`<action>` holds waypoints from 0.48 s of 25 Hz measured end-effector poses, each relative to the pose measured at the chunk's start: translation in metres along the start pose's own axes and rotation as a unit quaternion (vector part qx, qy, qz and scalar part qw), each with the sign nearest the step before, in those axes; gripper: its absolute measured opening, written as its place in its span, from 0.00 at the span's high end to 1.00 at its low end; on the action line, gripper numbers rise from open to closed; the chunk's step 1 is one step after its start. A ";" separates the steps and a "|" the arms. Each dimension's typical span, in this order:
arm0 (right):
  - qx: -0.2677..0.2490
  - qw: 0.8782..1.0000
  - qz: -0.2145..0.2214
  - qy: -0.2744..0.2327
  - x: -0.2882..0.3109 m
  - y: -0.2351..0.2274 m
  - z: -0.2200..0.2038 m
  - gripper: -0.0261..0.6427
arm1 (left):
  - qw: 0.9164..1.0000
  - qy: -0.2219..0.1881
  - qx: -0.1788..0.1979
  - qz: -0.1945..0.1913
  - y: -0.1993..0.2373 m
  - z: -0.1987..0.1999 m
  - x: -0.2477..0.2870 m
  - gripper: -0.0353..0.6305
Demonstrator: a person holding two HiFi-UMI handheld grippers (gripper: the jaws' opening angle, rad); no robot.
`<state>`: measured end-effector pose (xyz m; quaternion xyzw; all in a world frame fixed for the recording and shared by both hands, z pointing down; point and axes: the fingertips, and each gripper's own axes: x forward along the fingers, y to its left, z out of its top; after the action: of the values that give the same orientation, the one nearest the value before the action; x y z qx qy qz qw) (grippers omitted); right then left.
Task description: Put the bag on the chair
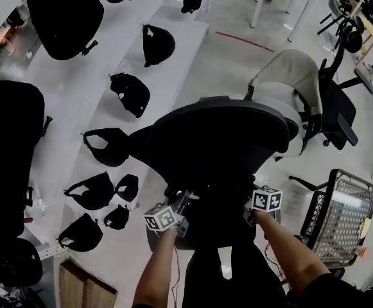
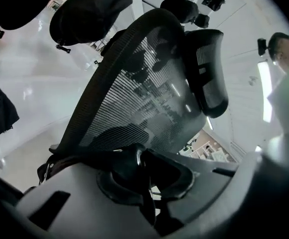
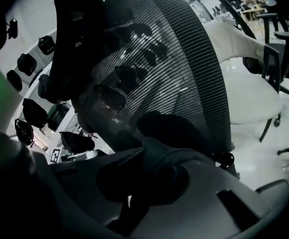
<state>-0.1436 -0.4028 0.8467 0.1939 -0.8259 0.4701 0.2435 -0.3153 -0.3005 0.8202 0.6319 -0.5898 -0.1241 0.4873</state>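
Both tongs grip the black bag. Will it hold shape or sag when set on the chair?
Probably floppy: the bag bunches into soft folds where the right tongs and left tongs pinch it. Likely light, since two small pinches carry it. It may slump against the mesh chair.

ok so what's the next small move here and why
Probably lower both together. The left gripper and right gripper are each shut on the black bag, close to the chair with the mesh back, so it looks carried, not yet set down. The seat itself is hard to make out.
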 end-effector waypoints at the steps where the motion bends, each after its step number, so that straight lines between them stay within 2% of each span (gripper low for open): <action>1: -0.004 1.000 0.000 0.003 0.002 -0.001 0.000 0.93 | 1.000 0.009 0.006 0.000 0.001 0.000 0.002 0.91; 7: -0.009 1.000 -0.010 0.016 0.009 -0.005 0.002 0.91 | 0.998 0.057 0.015 0.010 0.008 -0.005 0.014 0.87; 8: -0.009 1.000 -0.010 0.026 0.011 -0.004 0.000 0.86 | 0.997 0.067 0.015 0.015 0.011 -0.008 0.015 0.83; 10: -0.011 0.998 0.001 0.057 0.011 0.001 -0.012 0.69 | 0.995 0.091 0.022 0.029 0.018 -0.016 0.013 0.62; 12: -0.019 0.996 0.007 0.085 0.005 0.004 -0.030 0.52 | 0.991 0.118 0.036 0.048 0.023 -0.029 0.005 0.55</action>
<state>-0.1431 -0.3747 0.8602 0.1432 -0.8123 0.4708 0.3129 -0.3071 -0.2873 0.8544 0.6306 -0.5617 -0.0035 0.5356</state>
